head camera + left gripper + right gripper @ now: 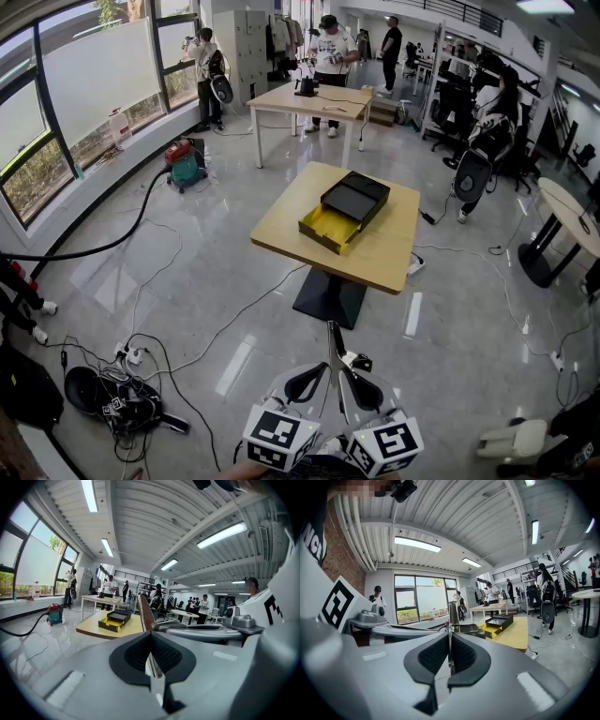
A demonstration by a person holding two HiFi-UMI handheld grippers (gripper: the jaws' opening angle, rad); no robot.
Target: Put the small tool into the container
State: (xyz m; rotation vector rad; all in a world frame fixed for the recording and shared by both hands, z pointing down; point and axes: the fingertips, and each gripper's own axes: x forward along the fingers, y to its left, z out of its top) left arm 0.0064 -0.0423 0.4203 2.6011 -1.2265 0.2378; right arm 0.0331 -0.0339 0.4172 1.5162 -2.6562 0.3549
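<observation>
grippers: two, tips meeting low and centre in the head view, each carrying one marker cube (281, 436)
left gripper (151, 633): jaws drawn together; the dark pads close on a thin pale strip that continues upward as the small tool
right gripper (449, 632): jaws drawn fully together with only a hairline between the pads; cannot tell whether that line is the same tool
small tool (144, 611): one, a slim brownish bar rising roughly upright from the spot where the two sets of tips meet; it is off the table and clear of the box
container (354, 200): one, a black box with a yellow tray part (328, 227) jutting open toward the tool; straight ahead of the tool and well apart from it
table (384, 248): one yellow-topped square top on a dark pedestal, ahead of the tool; only the container shows on it
other tables: two, a wooden one (300, 98) beyond the container and a round one (572, 211) far right of the tool
people: at least four, all beyond the container, standing
vacuum (185, 164): one, red and teal, ahead and left of the tool, with a black hose (141, 220)
floor (187, 281): glossy grey, with loose cables (141, 361) just left of the tool
room: open workshop, with tall windows (84, 84) on the left wall and strip lights on a ribbed ceiling
</observation>
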